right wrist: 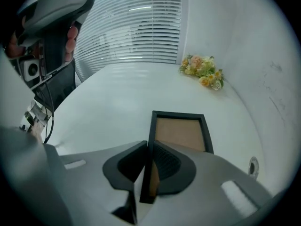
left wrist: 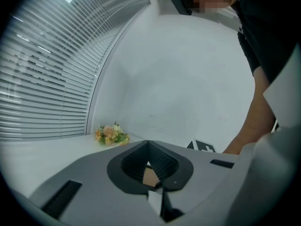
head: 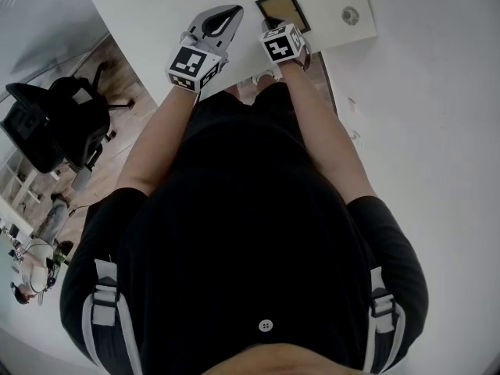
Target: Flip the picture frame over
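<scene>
The picture frame (head: 281, 9) has a black border and a brown board facing up; it lies flat on the white table (head: 156, 6) near its front edge. In the right gripper view the frame (right wrist: 181, 133) stretches away from the jaws. My right gripper (right wrist: 146, 166) points steeply down, shut on the frame's left rail, with a pad on each side. In the head view this right gripper (head: 275, 30) stands at the frame's near edge. My left gripper (head: 233, 12) hovers left of the frame, about level. Its left gripper (left wrist: 148, 144) tips meet, with nothing held.
A small bunch of flowers (right wrist: 202, 71) lies at the table's far side by the wall, and the same flowers (left wrist: 111, 134) show in the left gripper view. A round cable port (head: 350, 15) sits right of the frame. A black office chair (head: 55, 123) stands on the floor to the left.
</scene>
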